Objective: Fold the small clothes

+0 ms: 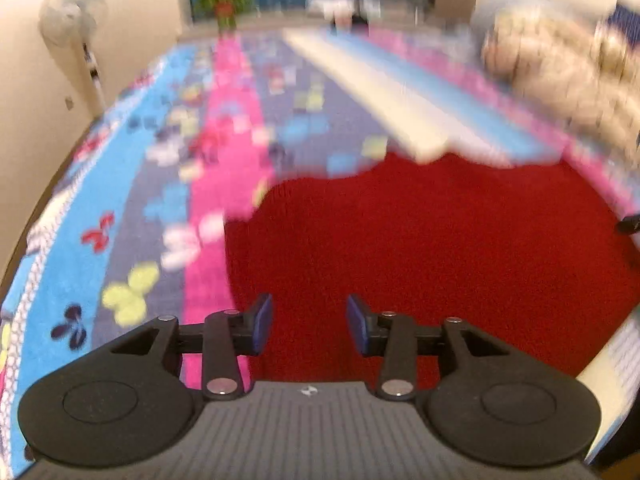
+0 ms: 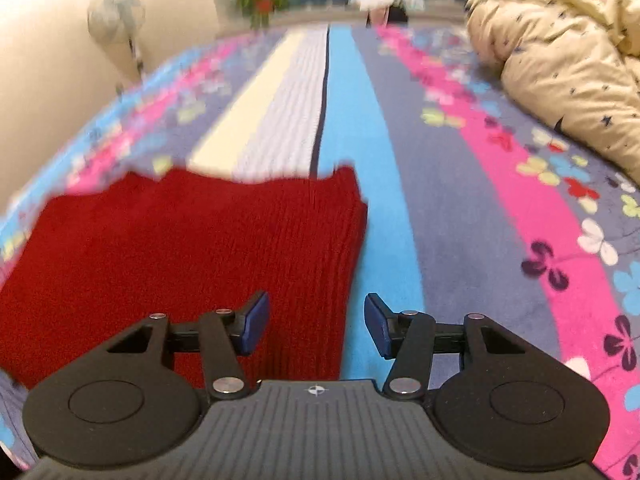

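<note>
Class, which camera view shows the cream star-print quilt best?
The right wrist view: the cream star-print quilt is sharp, its dark stars visible. The left wrist view shows it only as a blurred beige mass at right.

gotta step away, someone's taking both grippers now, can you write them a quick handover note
Left gripper: open, empty, over the left part of the red knit garment.
Right gripper: open, empty, jaws astride the garment's right edge.
The garment lies flat on the patterned bedspread, right side ending in a neat vertical edge. A cream quilt sits far right.
Done: appears partly folded, both grips released.
Left: probably further folds; how many is unclear.
</note>
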A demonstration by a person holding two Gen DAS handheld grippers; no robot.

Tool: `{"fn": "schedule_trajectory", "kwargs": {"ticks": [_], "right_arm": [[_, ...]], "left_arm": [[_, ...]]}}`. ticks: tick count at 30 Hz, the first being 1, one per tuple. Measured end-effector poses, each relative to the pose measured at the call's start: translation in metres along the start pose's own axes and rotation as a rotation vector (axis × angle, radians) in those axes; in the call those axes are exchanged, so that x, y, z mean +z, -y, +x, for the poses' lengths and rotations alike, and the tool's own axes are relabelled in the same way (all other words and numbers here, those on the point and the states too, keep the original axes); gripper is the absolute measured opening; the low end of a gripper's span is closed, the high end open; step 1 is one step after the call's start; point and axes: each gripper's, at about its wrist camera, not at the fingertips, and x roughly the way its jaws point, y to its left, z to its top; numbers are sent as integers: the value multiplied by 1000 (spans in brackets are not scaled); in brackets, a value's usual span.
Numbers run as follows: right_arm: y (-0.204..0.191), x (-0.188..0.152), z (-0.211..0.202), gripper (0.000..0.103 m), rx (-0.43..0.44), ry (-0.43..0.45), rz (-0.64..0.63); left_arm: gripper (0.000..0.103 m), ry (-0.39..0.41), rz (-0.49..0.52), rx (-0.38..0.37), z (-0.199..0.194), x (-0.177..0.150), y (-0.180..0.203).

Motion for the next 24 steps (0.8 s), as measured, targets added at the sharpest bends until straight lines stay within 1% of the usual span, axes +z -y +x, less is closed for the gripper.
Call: {"fn": "schedule_trajectory", "kwargs": {"ticks": [1,2,3,4,6,7,9,10,11,12,13,15,16,19,21,24], "right_arm": [[-2,-4,9,60,-26,-39,-19],[-2,-2,9,65,-39,-34,-15],[-1,1,7,65,-37,-25,-8],[0,2,5,65,-33,-19,1],[1,5,3,65,-39,-7,15],[0,5,0,64,-40,13,14],[-2,4,-6,63,-31,49,-6],[-3,3,-3,63,-36,36,-25],[-7,0,0,64,-50,9,-43],[-8,-2,5,66,-59,-21,-60],[-10,-2,6,67,-63,-24,-65],[-12,1,1,68,-65,-16,-60],[-12,2,-1,68,-71,-15,-57],[-12,5,-12,68,-98,9,-38],[-10,6,-17,68,-106,29,-27],[-7,9,-25,68,-127,47,-14]], "left_arm": [[47,-110,36,42,19,-4,5],[47,-159,52,74,31,-8,5],[49,-174,57,101,35,-7,5],[49,-163,34,101,35,-3,2],[49,-121,-45,91,28,3,-8],[49,-89,-86,88,24,6,-13],[50,-53,-114,85,21,8,-19],[50,-61,-112,88,22,7,-19],[51,-99,-95,95,30,5,-18],[57,-143,-73,100,35,2,-15],[63,-197,-41,104,42,-5,-11],[69,-165,43,157,39,-8,-2],[70,-153,65,170,36,-6,1],[69,-130,48,182,28,-5,0],[69,-75,59,197,18,-4,2],[70,-6,76,251,6,-5,4]]}}
